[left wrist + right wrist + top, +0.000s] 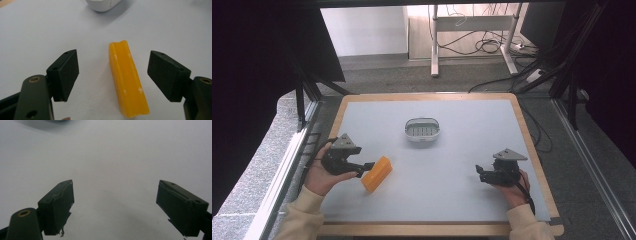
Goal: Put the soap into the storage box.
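- Yellow bar [128, 80] lies flat on grey table [462, 165], front-left, near white dish [423, 129].
- My left gripper [113, 75] is wide open, jaws either side of bar, not touching.
- My right gripper [115, 207] is wide open, holding nothing, front-right.

Both forearms wear loose cream-coloured sleeves, the left sleeve [302, 215] and the right sleeve [527, 225]. The left gripper [367, 166] and the right gripper [479, 171] are matt black, each topped by a grey three-cornered plate, and a black cable trails from the right one along the wrist. In the two gripper views the jaws are blocky dark pads with small screw holes, carried on arms with brass-ringed pivots; the right gripper's pad edges look frayed.
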Demonstrator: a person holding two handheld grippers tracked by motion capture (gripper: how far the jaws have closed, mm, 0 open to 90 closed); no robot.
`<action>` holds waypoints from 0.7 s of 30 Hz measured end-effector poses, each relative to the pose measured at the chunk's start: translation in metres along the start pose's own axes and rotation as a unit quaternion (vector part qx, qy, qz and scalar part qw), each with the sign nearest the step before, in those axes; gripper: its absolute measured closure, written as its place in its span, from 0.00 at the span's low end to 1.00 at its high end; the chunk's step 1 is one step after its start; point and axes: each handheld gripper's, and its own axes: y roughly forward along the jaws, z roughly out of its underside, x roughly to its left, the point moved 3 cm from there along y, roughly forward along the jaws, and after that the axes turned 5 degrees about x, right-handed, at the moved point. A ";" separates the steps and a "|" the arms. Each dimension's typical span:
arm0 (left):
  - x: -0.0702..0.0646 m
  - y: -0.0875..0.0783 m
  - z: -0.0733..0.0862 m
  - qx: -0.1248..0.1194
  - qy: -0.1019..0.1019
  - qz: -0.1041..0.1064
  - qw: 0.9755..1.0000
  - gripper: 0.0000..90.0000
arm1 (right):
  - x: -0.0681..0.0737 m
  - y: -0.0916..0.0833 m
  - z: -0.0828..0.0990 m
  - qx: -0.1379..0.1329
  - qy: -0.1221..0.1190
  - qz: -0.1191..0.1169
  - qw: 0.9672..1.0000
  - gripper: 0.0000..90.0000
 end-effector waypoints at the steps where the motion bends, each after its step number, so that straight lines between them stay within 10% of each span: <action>1: 0.000 0.000 0.000 0.000 0.000 0.000 1.000 0.28 | 0.000 0.000 0.000 0.000 0.000 0.000 1.000 0.17; 21: -0.015 0.010 -0.001 0.024 0.012 0.018 0.999 0.28 | 0.005 -0.001 -0.001 0.004 -0.010 0.000 1.000 0.17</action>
